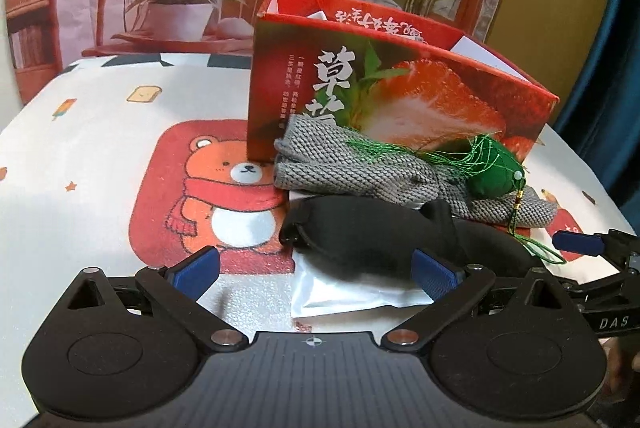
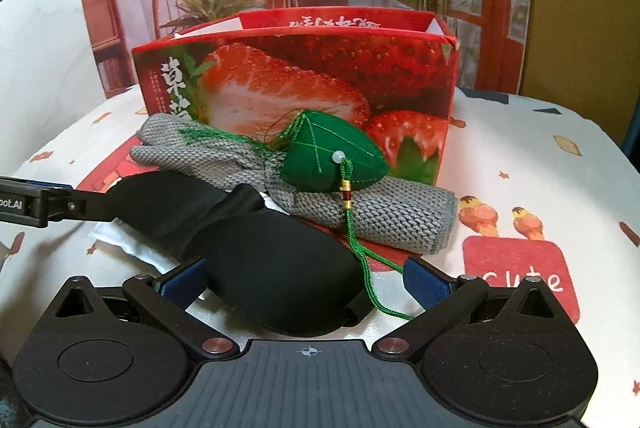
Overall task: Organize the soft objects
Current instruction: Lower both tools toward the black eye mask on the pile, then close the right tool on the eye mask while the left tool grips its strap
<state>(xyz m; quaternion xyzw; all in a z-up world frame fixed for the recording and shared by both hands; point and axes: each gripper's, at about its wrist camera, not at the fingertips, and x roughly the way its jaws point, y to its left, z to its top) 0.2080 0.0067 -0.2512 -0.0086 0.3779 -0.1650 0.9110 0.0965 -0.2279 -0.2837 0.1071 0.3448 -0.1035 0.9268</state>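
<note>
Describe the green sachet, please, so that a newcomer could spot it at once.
Find the strawberry box standing on the cartoon tablecloth. A grey knitted cloth lies before it, and on it rests the green sachet, the only green, pointed piece, with a pale bead and dangling cord.

Obstacles, centre: strawberry box [image 1: 400, 100], open-topped, standing at the far side; gray knit cloth [image 1: 352, 168] lying against its front wall; green sachet [image 2: 332, 156] on top of the cloth, its cord [image 2: 360, 248] trailing nearer; black eye mask [image 2: 264, 268] nearest, over a white packet [image 1: 344, 296]. Free room: bare tablecloth [image 1: 100, 156] left of the pile; bare tablecloth right of the box. Box top unobstructed from above.
</note>
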